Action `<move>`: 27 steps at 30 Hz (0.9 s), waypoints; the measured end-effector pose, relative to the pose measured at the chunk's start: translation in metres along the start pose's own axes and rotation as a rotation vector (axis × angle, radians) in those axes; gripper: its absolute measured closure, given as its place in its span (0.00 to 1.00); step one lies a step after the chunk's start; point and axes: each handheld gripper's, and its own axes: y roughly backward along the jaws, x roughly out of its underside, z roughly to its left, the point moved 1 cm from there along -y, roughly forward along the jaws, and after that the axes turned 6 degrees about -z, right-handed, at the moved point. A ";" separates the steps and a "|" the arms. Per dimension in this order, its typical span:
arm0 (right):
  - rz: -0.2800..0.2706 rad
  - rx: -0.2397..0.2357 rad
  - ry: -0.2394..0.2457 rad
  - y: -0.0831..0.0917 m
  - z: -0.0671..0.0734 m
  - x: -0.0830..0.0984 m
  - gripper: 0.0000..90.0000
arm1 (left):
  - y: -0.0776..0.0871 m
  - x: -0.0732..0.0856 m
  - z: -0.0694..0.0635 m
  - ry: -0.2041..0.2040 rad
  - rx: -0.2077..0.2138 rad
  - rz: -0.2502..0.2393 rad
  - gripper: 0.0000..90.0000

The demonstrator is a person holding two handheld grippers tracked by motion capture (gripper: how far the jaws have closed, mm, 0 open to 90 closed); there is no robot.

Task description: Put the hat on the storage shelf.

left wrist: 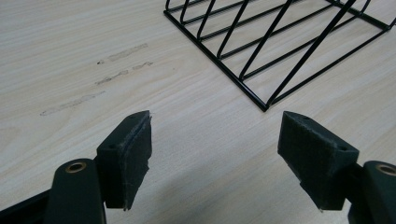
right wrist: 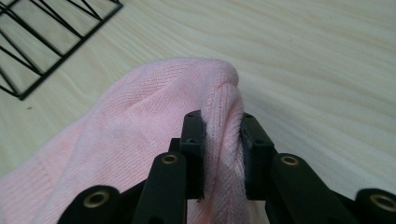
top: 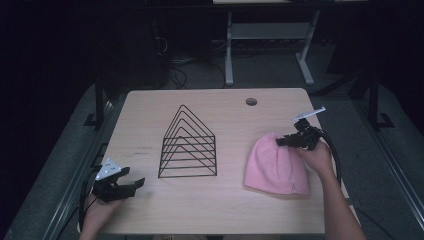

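Your right tongs have clamped a fold of the pink beanie, not yet lifted off the counter, while your left tongs wait released beside the wire rack.

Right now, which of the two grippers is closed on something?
The right gripper: its jaws pinch a fold of the pink hat. The left gripper stands open over the bare table.

Black tongs, brass rivets, trailing cables

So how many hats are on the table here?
1. A single pink knit hat lies on the table's right side, beside the wire rack, its top pinched in the right tongs.
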 end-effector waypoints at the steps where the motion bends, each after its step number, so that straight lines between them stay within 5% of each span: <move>1: -0.007 -0.004 0.004 0.003 0.002 -0.001 0.83 | 0.000 0.000 0.000 -0.001 0.000 0.000 0.28; 14: -0.091 -0.025 0.055 0.034 0.022 -0.006 0.84 | -0.001 0.000 -0.001 -0.001 0.013 0.011 0.29; 27: -0.302 -0.105 0.088 0.073 0.047 0.000 0.85 | -0.002 0.001 -0.003 -0.001 0.015 0.011 0.29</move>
